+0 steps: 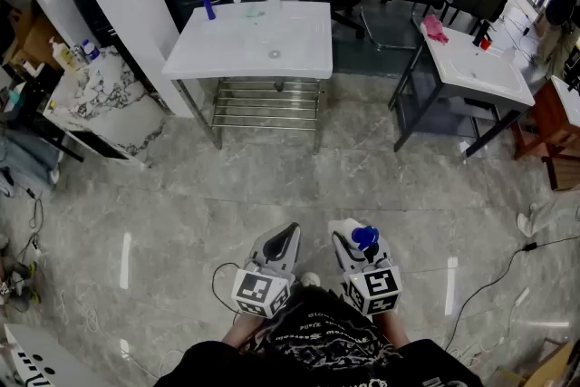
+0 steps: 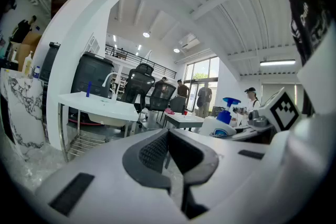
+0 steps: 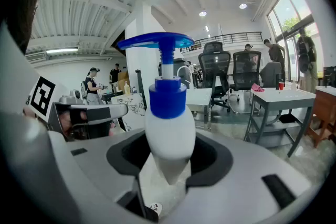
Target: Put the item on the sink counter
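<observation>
pump bottle [image 3: 169,131], white with a blue pump head, stands upright between the jaws of the right gripper [image 3: 168,165], which clamp its lower body. its long axis runs bottom to top, pump end uppermost, and the flat blue spout reaches out to the left, toward the left gripper [image 1: 283,240], whose jaws are pressed together with nothing between them. both grippers hang over the grey floor [image 1: 181,195], so the bottle is well apart from the white sink counter [image 1: 227,59] ahead.
</observation>
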`<state>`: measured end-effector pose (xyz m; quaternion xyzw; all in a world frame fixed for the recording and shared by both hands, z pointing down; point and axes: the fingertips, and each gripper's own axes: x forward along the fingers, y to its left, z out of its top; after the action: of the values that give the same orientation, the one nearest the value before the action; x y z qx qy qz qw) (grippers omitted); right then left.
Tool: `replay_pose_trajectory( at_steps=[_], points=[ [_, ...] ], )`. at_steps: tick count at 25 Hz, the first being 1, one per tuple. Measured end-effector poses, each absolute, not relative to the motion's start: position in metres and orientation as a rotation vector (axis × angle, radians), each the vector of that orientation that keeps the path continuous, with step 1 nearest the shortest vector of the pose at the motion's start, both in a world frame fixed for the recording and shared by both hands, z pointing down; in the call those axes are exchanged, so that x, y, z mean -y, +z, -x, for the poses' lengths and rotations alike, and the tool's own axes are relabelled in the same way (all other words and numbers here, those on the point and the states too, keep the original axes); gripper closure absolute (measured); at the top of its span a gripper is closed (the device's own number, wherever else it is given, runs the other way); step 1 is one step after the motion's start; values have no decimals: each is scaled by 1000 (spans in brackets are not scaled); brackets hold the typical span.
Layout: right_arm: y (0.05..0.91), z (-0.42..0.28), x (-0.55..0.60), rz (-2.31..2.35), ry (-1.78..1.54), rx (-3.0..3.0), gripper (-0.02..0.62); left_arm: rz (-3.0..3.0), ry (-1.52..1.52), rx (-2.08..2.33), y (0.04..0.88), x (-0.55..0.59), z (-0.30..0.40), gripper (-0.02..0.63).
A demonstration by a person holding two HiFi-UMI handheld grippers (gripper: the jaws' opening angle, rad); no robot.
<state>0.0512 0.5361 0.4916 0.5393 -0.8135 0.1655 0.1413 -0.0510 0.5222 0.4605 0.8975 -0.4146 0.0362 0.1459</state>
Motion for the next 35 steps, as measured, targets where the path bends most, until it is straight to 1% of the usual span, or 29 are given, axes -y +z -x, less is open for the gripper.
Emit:
replay_pose_trajectory(
  at_steps=[9, 16, 27, 35],
  points=[
    [492, -21, -531, -1541, 466, 2388, 394, -2571, 92, 1263, 462, -517, 85, 600],
    [488, -5, -506, -1595, 485, 2373, 394, -2584, 75, 1228, 461, -491, 104, 600],
    [479, 6, -454, -1742, 433, 2274, 393, -2634, 85, 1112, 466, -435, 123, 600],
    [493, -6, -424, -1748, 489, 2246, 393, -2625, 108, 1100, 473, -404, 116, 600]
  ],
)
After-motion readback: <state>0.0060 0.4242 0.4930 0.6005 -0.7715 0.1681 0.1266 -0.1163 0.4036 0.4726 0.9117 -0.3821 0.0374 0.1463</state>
